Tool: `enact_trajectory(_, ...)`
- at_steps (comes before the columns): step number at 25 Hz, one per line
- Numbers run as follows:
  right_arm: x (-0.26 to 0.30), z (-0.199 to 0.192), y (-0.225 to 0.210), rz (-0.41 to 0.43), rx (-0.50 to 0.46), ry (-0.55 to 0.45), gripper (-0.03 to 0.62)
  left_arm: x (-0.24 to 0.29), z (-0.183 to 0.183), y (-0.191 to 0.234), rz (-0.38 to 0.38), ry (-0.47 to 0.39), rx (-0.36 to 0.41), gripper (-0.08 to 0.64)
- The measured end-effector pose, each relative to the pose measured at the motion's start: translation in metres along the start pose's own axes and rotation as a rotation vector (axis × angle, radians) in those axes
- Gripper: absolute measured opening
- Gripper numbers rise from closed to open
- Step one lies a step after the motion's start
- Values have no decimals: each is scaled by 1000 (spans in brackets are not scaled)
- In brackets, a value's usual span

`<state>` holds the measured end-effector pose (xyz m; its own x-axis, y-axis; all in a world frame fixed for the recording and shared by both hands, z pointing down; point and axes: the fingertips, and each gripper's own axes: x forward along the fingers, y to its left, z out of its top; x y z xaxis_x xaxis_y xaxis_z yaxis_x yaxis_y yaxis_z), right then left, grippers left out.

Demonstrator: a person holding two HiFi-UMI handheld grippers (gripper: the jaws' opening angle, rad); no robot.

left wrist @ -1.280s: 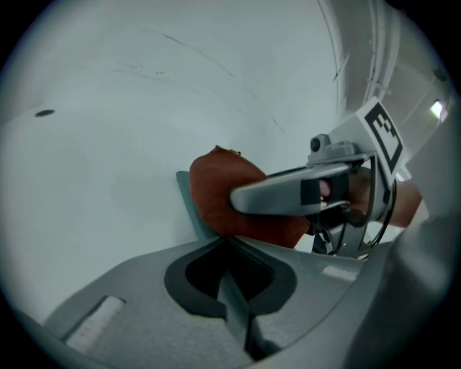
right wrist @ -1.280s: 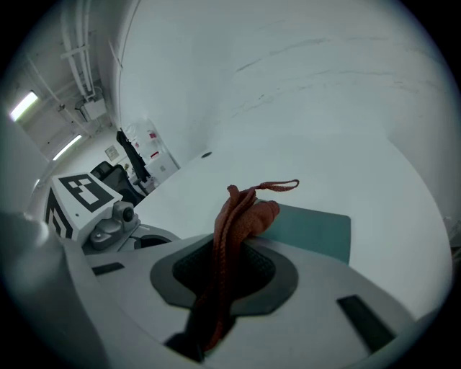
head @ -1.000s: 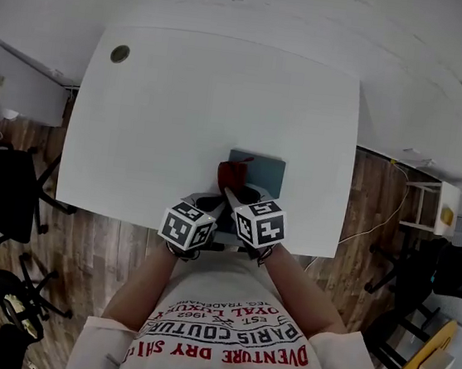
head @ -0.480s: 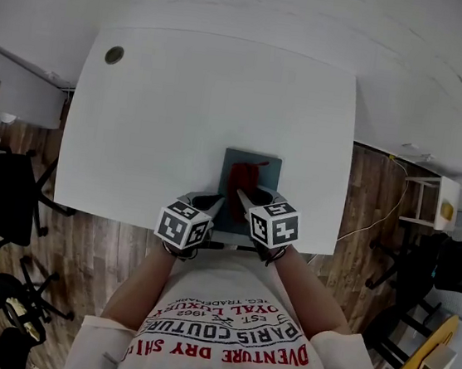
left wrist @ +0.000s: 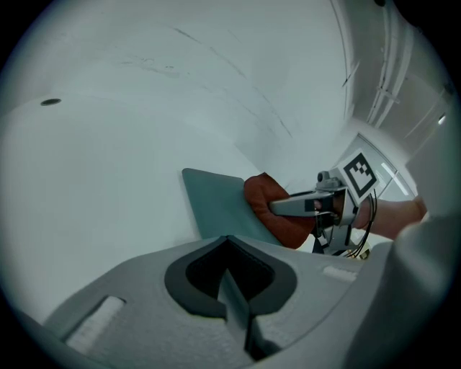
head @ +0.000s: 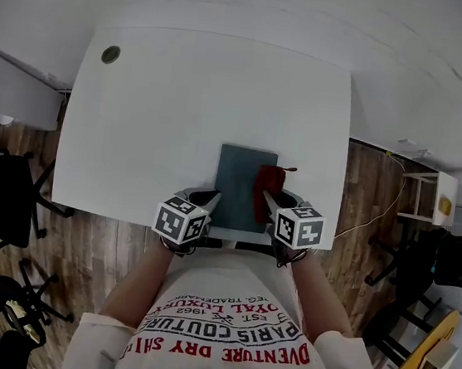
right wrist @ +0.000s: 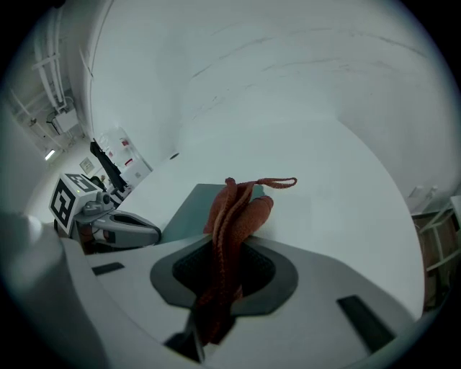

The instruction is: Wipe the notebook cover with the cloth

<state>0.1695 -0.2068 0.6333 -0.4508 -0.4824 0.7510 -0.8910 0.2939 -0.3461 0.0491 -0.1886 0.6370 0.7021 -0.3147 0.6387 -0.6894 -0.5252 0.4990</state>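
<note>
The notebook lies by the table's near edge. The right gripper pinches the red cloth on the cover's right side. The left gripper is squeezed together with nothing in it. Wiping seems only partly done.

A: What is hidden on the notebook?
B: Its right edge lies under the red cloth, and its near left corner sits behind the left gripper.
A: And the dark round spot on the table?
B: Too small to tell.
</note>
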Motion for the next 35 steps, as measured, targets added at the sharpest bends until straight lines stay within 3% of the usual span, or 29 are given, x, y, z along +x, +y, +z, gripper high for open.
enact_trajectory(10, -31, -21, -38, -110, 87, -17, 75, 0, -1, 0, -5, 1, -3, 9)
enact_trajectory(15, -37, -13, 7, 6, 81, -63, 75, 1, 0, 0, -14, 6, -12, 9)
enact_trajectory(20, -27, -19, 62, 126, 40, -41, 75, 1, 0, -1, -16, 7, -14, 9)
enact_trajectory(25, -8, -26, 111, 267, 125, 2, 75, 1, 0, 0, -21, 8, -17, 9)
enact_trajectory(35, 24, -45, 116, 286, 147, 101, 75, 0, -1, 1, -2, 2, -10, 9)
